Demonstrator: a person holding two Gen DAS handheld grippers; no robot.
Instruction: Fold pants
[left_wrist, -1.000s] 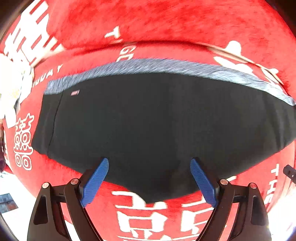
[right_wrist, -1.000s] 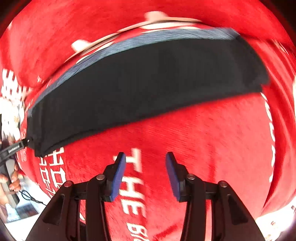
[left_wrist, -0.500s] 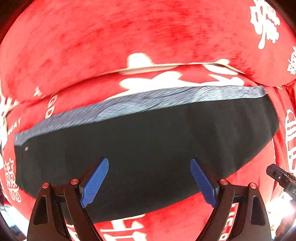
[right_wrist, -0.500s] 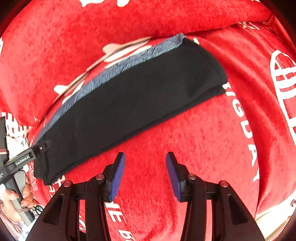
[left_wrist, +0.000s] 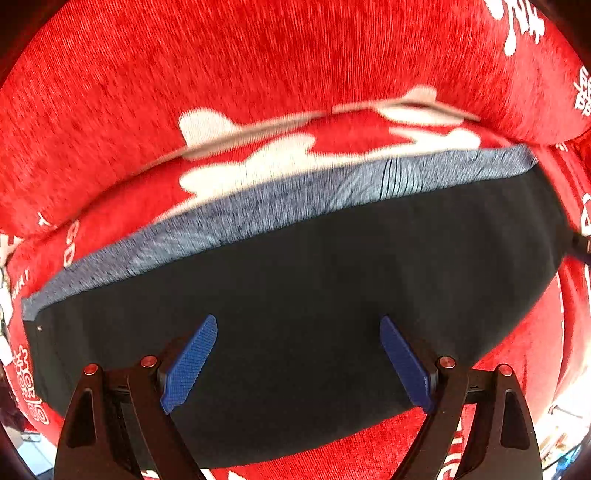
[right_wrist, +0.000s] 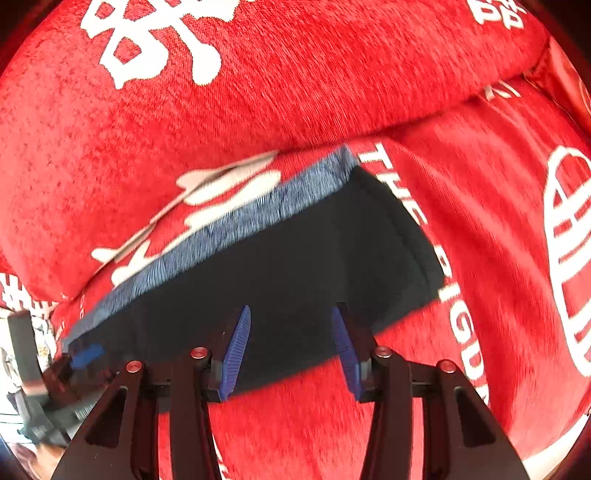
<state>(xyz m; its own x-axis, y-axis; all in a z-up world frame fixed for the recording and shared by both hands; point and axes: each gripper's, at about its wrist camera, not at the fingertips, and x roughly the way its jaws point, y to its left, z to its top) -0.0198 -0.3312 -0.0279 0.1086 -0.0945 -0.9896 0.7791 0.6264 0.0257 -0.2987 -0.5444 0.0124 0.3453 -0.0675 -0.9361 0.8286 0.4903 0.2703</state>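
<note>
Black pants (left_wrist: 314, 280) with a grey-blue waistband (left_wrist: 280, 206) lie folded flat on a red couch seat. They also show in the right wrist view (right_wrist: 295, 266), waistband (right_wrist: 236, 229) on the far side. My left gripper (left_wrist: 297, 363) is open and empty, its blue pads over the near half of the pants. My right gripper (right_wrist: 291, 345) is open and empty over the pants' near right edge. The left gripper (right_wrist: 79, 360) shows at the pants' left end in the right wrist view.
The red couch cover (right_wrist: 480, 258) with white lettering spreads under and around the pants. The red back cushion (left_wrist: 258, 74) rises right behind the waistband. Bright floor shows past the seat's front edge (left_wrist: 569, 410).
Both grippers have moved in toward the pants. The right gripper's pads, over bare red seat before, now sit over the pants' near edge. The left view has shifted rightward along the pants.
</note>
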